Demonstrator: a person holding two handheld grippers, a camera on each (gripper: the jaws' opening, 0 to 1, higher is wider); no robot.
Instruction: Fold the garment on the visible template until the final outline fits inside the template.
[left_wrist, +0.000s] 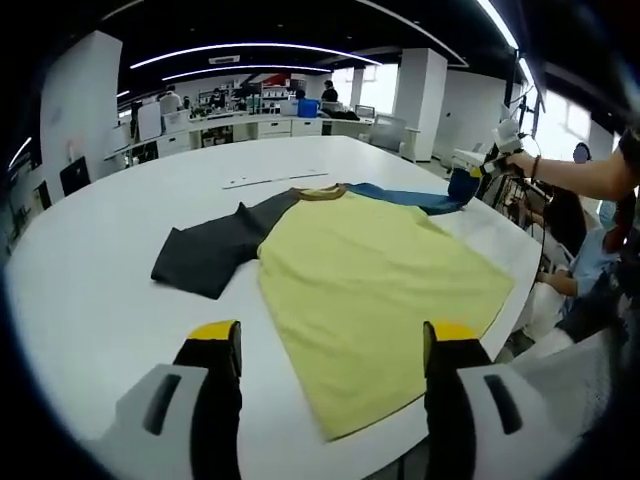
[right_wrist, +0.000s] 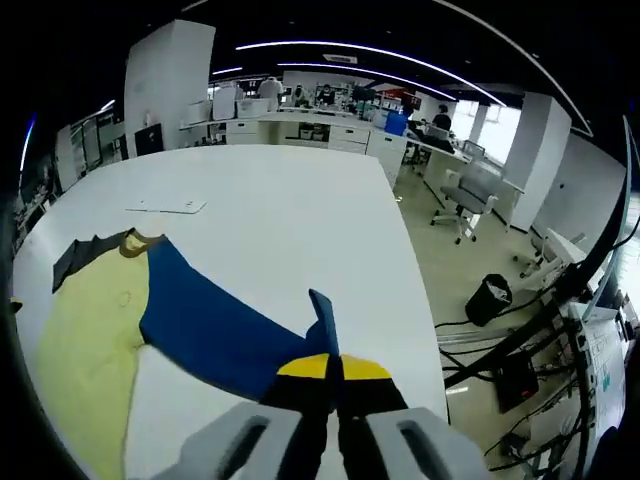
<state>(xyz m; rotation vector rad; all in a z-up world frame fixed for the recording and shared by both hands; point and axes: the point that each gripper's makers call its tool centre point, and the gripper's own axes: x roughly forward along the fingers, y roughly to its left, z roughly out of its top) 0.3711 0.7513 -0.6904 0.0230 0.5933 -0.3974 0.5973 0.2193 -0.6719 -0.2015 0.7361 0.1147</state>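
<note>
Yellow-tipped left gripper (left_wrist: 330, 350) at frame bottom, jaws spread wide, gripping nothing, hovering over hem of T-shirt (left_wrist: 375, 285). Yellow body flat mid-frame on white table (left_wrist: 90, 300), dark grey sleeve (left_wrist: 205, 255) out left. Right gripper (right_wrist: 333, 368) clamped tight on blue sleeve (right_wrist: 215, 325) cuff, lower centre. Risk: cuff near table edge; pulling outward could drag shirt off. No template outline discernible.

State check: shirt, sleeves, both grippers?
Shirt: flat on the table, yellow body unfolded.
Dark sleeve: spread flat.
Blue sleeve: cuff pinched, lifted.
Left gripper: open, above the hem.
Right gripper: shut on blue sleeve.
</note>
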